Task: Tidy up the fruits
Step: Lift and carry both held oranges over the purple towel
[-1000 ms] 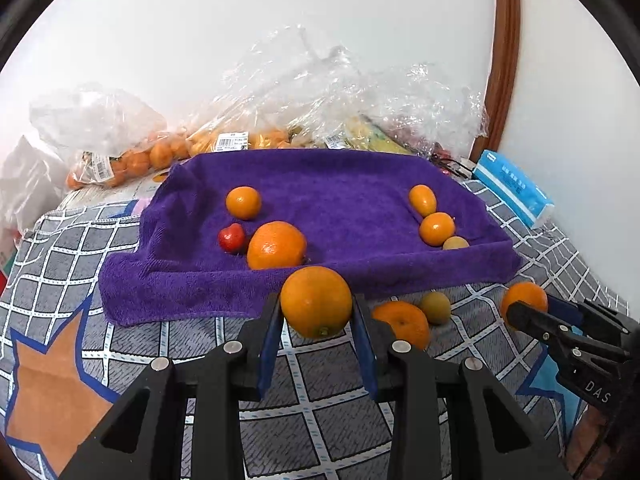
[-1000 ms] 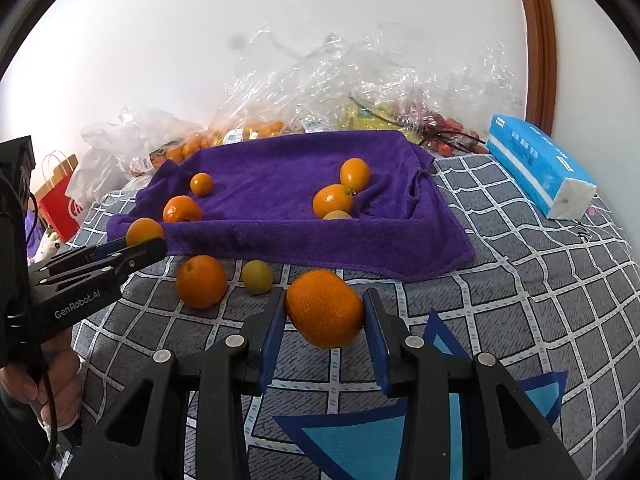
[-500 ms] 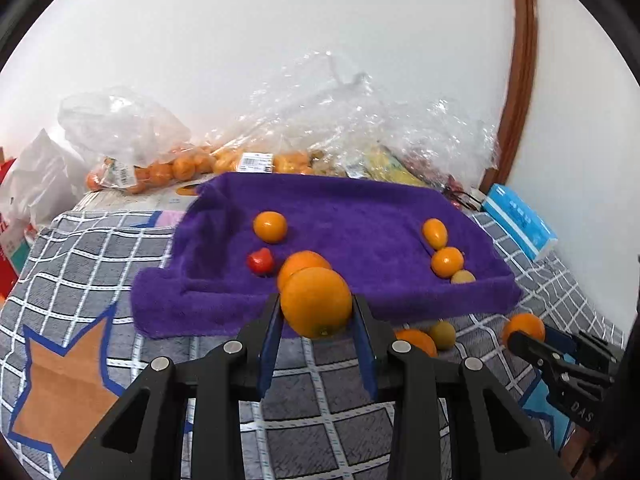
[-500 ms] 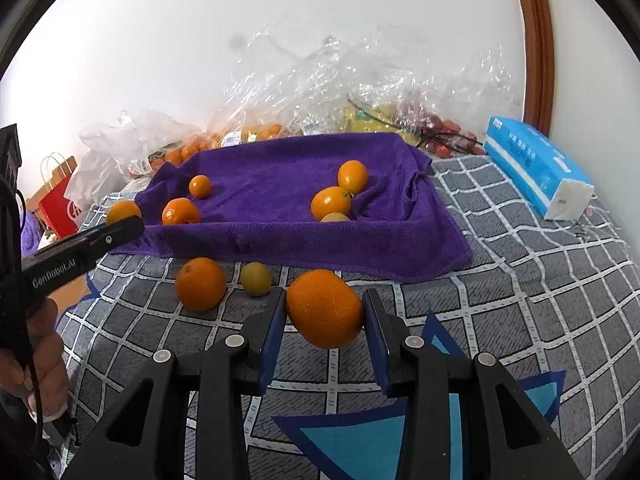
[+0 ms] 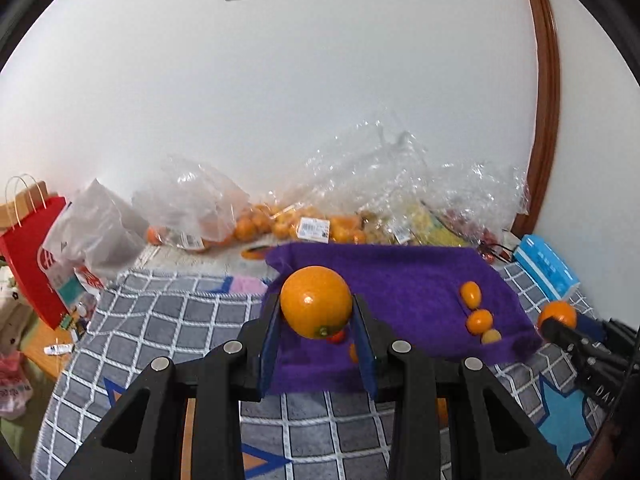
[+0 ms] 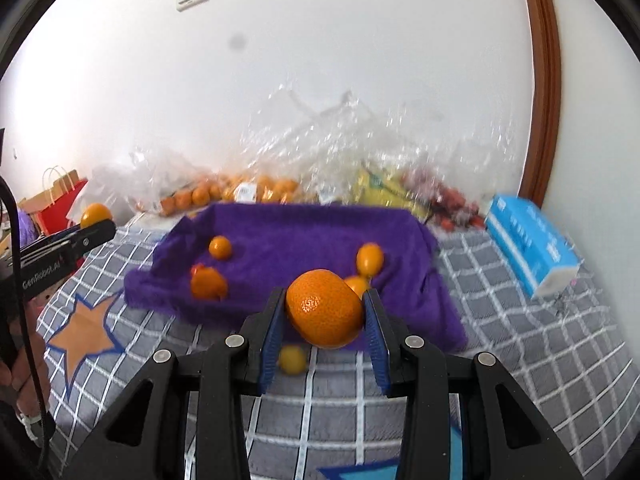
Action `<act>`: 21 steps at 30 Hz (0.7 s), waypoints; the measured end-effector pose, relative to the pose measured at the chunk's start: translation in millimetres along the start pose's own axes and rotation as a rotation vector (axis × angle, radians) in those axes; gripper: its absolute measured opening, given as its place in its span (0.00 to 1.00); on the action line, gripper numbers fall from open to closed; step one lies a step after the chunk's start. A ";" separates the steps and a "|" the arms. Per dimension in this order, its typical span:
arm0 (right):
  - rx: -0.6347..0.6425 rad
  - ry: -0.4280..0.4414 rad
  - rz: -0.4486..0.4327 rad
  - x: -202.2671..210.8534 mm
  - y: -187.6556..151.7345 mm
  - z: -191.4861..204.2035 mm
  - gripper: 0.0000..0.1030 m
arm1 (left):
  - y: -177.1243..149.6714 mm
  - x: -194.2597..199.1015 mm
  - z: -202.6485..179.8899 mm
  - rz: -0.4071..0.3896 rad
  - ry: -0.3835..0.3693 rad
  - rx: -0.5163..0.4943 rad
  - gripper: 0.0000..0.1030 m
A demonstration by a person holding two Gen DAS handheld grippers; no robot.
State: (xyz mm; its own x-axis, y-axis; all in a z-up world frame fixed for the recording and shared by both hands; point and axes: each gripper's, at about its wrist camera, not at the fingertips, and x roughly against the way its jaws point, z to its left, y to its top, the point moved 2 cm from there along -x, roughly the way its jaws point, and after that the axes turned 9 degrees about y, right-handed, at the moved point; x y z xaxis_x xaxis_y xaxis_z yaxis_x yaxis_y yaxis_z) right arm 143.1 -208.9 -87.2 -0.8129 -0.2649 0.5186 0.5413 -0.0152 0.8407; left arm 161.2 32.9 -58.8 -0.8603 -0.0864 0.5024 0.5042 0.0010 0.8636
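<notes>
My left gripper (image 5: 316, 312) is shut on a round orange (image 5: 315, 301), held in the air over the near left part of the purple towel (image 5: 400, 276). My right gripper (image 6: 326, 312) is shut on a larger orange (image 6: 325, 307), raised before the towel's (image 6: 288, 240) near edge. Small oranges (image 5: 478, 321) and a yellowish fruit (image 5: 491, 336) lie at the towel's right side; an orange (image 6: 207, 283) and a smaller one (image 6: 220, 247) lie at its left. A small yellow fruit (image 6: 292, 359) rests on the checked blanket below my right jaws.
Clear plastic bags of oranges (image 5: 280, 220) and other fruit line the wall behind the towel. A blue tissue pack (image 6: 532, 246) lies at the right, a red paper bag (image 5: 32, 256) at the left. The grey checked blanket (image 6: 520, 344) covers the surface. A hand (image 6: 24, 372) shows at the left edge.
Both grippers have risen with their oranges, so the towel and loose fruit sit lower and farther in view and more wall shows. The grips are unchanged.
</notes>
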 end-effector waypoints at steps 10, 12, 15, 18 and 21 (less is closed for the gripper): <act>-0.041 -0.013 -0.040 -17.6 39.7 -26.3 0.37 | 15.0 -33.3 -4.9 0.014 0.039 0.021 0.31; -0.048 -0.017 -0.043 -24.1 45.4 -31.1 0.37 | 17.4 -42.7 -3.3 0.023 0.041 0.039 0.31; -0.058 -0.006 -0.049 -33.3 47.5 -35.9 0.37 | 17.5 -54.5 -2.6 0.027 0.057 0.048 0.31; -0.083 0.014 -0.035 -48.2 41.4 -41.3 0.37 | 11.6 -66.1 -1.9 0.027 0.054 0.058 0.31; -0.098 0.021 -0.003 -63.5 31.8 -46.6 0.37 | 4.1 -77.8 -2.6 0.051 0.065 0.054 0.31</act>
State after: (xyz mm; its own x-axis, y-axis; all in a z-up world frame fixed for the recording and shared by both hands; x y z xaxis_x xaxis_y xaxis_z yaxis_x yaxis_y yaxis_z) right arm 222.0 -237.5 -100.7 -0.8103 -0.2846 0.5123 0.5584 -0.1100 0.8222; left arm 230.4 37.0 -94.5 -0.8263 -0.1495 0.5431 0.5406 0.0602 0.8391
